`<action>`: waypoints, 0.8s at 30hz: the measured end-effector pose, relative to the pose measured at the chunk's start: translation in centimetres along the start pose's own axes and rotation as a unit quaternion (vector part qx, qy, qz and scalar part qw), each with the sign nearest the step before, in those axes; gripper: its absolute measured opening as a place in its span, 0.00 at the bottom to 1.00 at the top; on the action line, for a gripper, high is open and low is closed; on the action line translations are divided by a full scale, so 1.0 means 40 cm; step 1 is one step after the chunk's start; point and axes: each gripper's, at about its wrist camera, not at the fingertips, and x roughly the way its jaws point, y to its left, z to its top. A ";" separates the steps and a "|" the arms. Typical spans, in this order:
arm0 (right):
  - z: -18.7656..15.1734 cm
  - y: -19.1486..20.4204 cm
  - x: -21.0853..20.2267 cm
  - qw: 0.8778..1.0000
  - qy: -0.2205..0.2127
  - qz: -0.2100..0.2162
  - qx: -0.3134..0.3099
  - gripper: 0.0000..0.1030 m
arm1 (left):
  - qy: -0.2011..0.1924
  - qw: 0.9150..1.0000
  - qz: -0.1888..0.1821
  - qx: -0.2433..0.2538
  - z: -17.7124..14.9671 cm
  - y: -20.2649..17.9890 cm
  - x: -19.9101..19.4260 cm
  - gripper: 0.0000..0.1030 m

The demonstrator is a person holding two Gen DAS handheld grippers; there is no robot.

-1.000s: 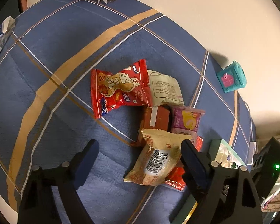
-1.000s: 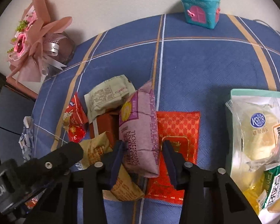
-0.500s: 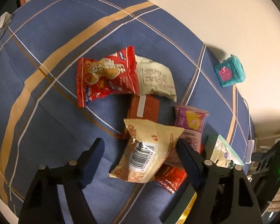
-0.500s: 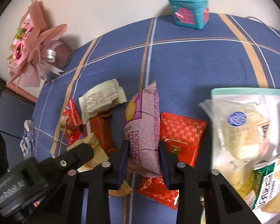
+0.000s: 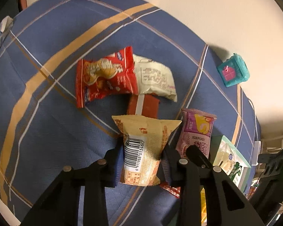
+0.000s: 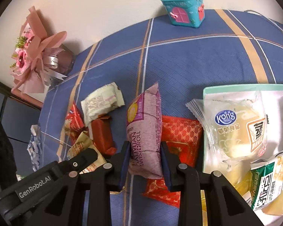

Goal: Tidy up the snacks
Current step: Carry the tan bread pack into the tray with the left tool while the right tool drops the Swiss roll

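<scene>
My left gripper point(image 5: 141, 160) is shut on a tan snack packet with a barcode point(image 5: 143, 148), held above the blue plaid cloth. My right gripper point(image 6: 144, 162) is shut on a purple Swiss roll packet point(image 6: 145, 131), which also shows in the left wrist view point(image 5: 196, 130). On the cloth lie a red snack bag point(image 5: 105, 79), a cream packet point(image 5: 154, 81), a brown-red bar point(image 5: 143, 105) and a flat red packet point(image 6: 181, 133). A mint-rimmed tray point(image 6: 235, 87) at right holds a Kong cake packet point(image 6: 235, 126) and a green-and-white packet point(image 6: 268, 184).
A teal toy house point(image 6: 184, 9) stands at the far edge by the wall. A pink flower bouquet point(image 6: 35, 52) sits at the far left corner. A blue-white wrapper point(image 6: 34, 146) lies at the cloth's left edge.
My left gripper has closed on the tan barcode packet, which was between open fingers before. My right gripper has kept its hold on the purple packet and shifted slightly toward the tray.
</scene>
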 end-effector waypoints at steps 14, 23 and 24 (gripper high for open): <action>0.046 -0.031 -0.182 0.998 -0.064 -0.008 0.027 0.32 | -0.072 0.996 -0.029 0.033 -0.021 -0.057 -0.169 0.36; 0.069 -0.207 -0.350 0.981 -0.112 -0.143 0.069 0.32 | -0.064 0.992 -0.031 0.109 -0.089 -0.222 -0.144 0.36; 0.069 -0.228 -0.372 0.978 -0.117 -0.161 0.070 0.32 | -0.062 0.991 -0.030 0.118 -0.101 -0.236 -0.148 0.36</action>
